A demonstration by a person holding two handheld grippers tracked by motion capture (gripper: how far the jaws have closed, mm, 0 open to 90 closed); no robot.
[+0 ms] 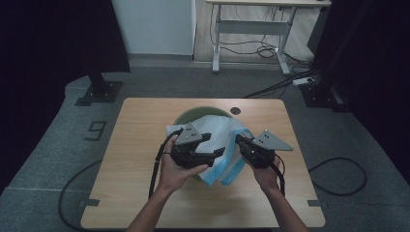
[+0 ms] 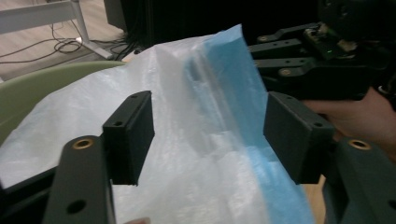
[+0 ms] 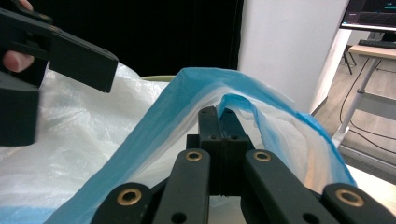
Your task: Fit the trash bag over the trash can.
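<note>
The big plastic bag [image 1: 220, 145] covers most of the green bowl [image 1: 193, 115], so what is inside the bowl is hidden. The bag's bottom is cut off in the left gripper view. Whether the right tongs [image 3: 219, 123] pinch one layer or more is hard to tell.

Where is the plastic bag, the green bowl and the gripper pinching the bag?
plastic bag [image 1: 220, 128], high view, white middle.
green bowl [image 1: 186, 116], high view, back rim.
right gripper [image 3: 219, 122], right gripper view, shut tips on the bag's blue edge.
</note>
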